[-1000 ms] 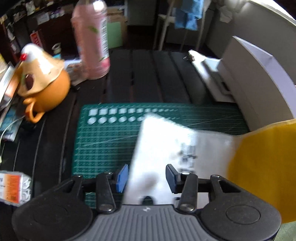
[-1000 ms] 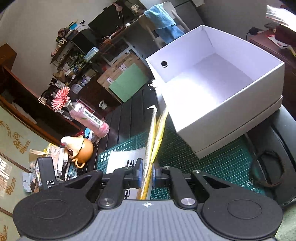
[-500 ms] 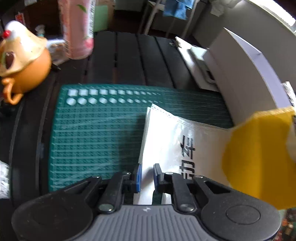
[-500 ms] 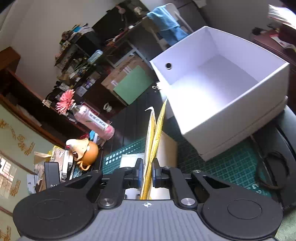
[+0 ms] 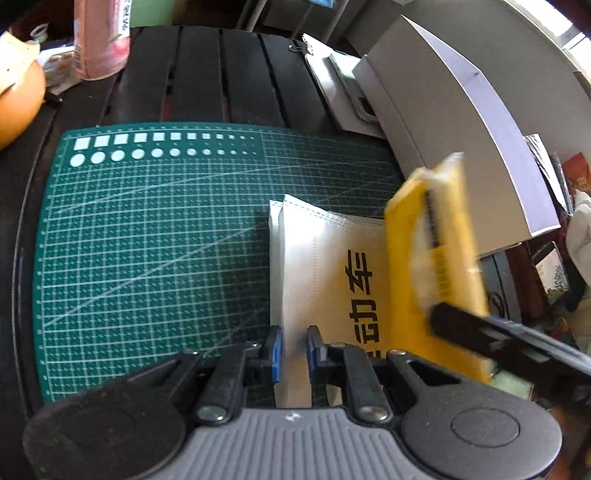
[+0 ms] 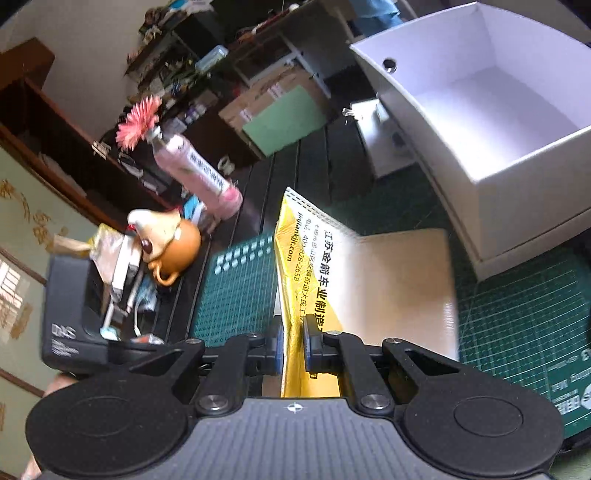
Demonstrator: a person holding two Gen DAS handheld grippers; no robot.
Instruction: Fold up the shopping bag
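Left gripper (image 5: 294, 350): fingers clamped on shopping bag (image 5: 325, 266) near edge, level w/ green cutting mat (image 5: 155, 236). Bag's white half lies flat, long axis running away toward desk's far edge. Right gripper (image 6: 293, 349) pinches yellow flap (thin woven fabric, black print), raised over white part. White box (image 6: 491, 122) at far right.

A dark slatted table (image 5: 207, 74) stands in daylight, behind it a cluttered dark wooden shelf (image 6: 74, 122) against a pale wall (image 6: 85, 33), with stacked cardboard boxes (image 6: 273, 96) on the floor beside.
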